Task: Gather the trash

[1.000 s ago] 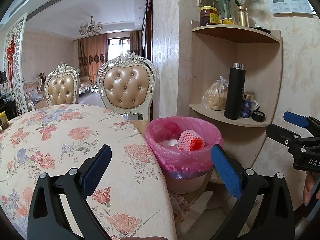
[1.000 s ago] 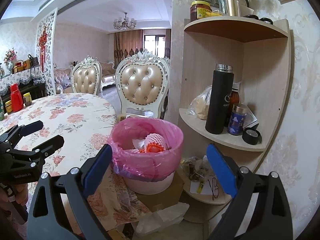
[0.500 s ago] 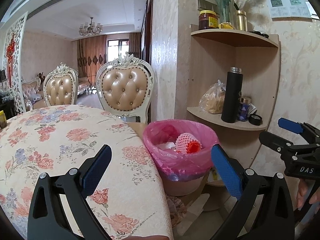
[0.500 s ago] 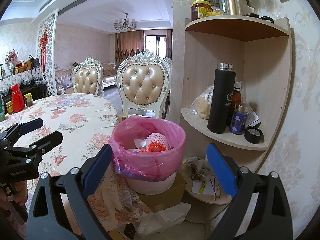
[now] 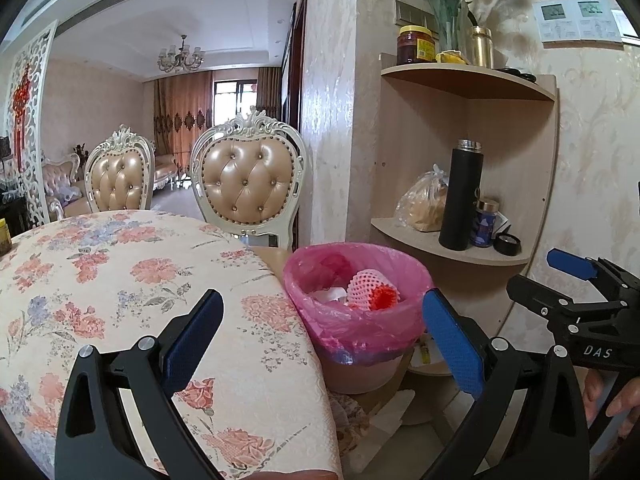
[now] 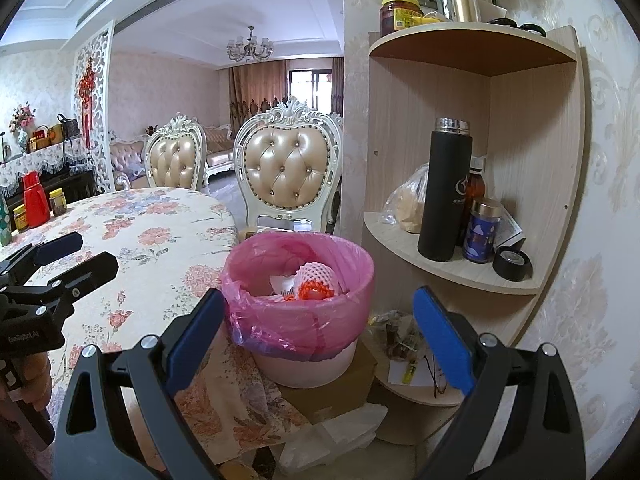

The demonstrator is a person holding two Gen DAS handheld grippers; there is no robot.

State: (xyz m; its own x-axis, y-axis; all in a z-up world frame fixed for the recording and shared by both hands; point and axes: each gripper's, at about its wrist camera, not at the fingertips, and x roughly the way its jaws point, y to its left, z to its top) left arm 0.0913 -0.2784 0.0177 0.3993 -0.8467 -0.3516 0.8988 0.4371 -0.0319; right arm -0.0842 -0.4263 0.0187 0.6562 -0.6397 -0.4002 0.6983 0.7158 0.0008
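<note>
My left tongs [image 5: 322, 330] wide, nothing held. My right tongs [image 6: 318, 326] wide too, also bare. Bin [image 6: 298, 312] with pink liner is landmark: beside table [image 5: 120, 280] edge, below corner shelf [image 6: 448, 264]. Foam net [image 6: 316, 276] and paper scraps already inside bin. Judging most collecting done. Left: crumpled white plastic [image 6: 340, 432] on floor just in front of bin, maybe clutter on lowest shelf.

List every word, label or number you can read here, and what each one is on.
"DAS": white letters on the right gripper body, cut off by the frame edge.
Left gripper body: white print, blurred.
Red jar label: too small.
Black flask logo: unreadable.
Blue tin: unreadable.
Wall panels: too small.
</note>
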